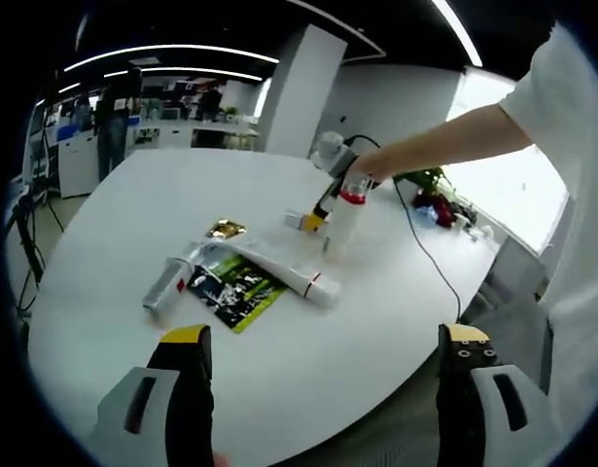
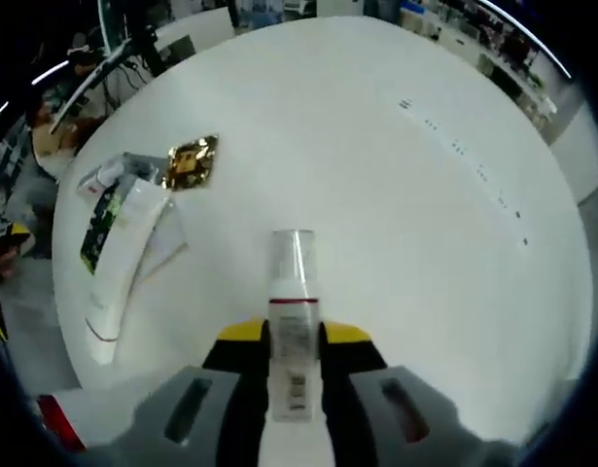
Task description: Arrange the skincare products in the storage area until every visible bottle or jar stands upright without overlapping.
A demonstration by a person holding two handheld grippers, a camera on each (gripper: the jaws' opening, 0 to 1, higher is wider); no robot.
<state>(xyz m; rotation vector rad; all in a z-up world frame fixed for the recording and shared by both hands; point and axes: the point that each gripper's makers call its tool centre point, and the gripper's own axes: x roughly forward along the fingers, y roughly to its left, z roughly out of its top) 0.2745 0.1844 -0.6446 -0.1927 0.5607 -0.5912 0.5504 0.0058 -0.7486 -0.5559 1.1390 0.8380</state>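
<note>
On the white counter (image 2: pixel 376 146), right gripper (image 2: pixel 295 341) grasps pump bottle (image 2: pixel 291 321), standing it upright; left gripper (image 1: pixel 323 355), released, takes tubes (image 1: pixel 279 270) next

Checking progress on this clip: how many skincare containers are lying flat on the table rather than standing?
2, as far as I can tell: a large white tube across the green packet, and a smaller silver tube beside it. The pump bottle is held upright in the right tongs.

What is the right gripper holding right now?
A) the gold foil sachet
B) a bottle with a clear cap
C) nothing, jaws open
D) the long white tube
B: in the right gripper view the right gripper has its jaws closed on the clear-capped bottle, while the gold sachet and white tube lie on the table.
</note>
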